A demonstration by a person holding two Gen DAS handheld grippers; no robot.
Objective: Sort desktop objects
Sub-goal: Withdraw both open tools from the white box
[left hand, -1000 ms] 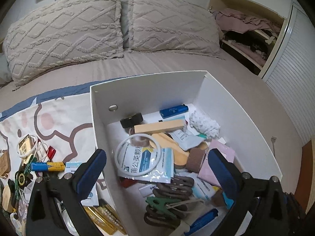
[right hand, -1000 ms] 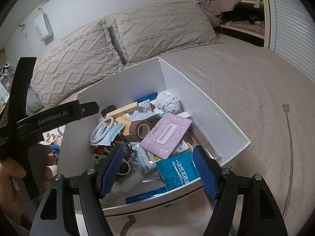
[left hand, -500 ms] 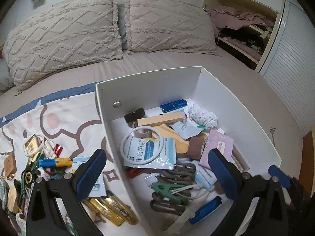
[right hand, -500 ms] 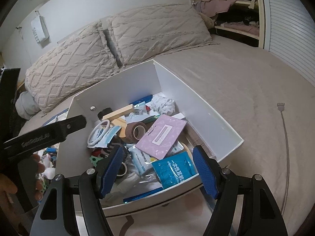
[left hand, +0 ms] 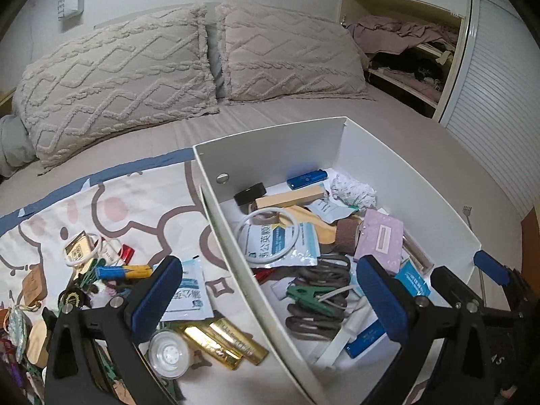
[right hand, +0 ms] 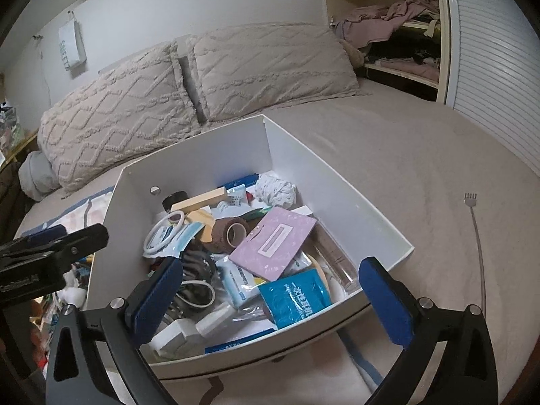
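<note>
Left wrist view: left gripper (left hand: 270,295) spread wide, empty, straddling left wall of white box (left hand: 233,236). Loose items remain outside on printed cloth (left hand: 145,202): gold bars (left hand: 224,339) just below-left of gripper, long axis diagonal; white sachet (left hand: 189,295) beside left finger. Left hand judged nearer.

Right wrist view: right gripper (right hand: 270,298) released, empty, hovering over box near edge, above blue packet (right hand: 293,298).
</note>
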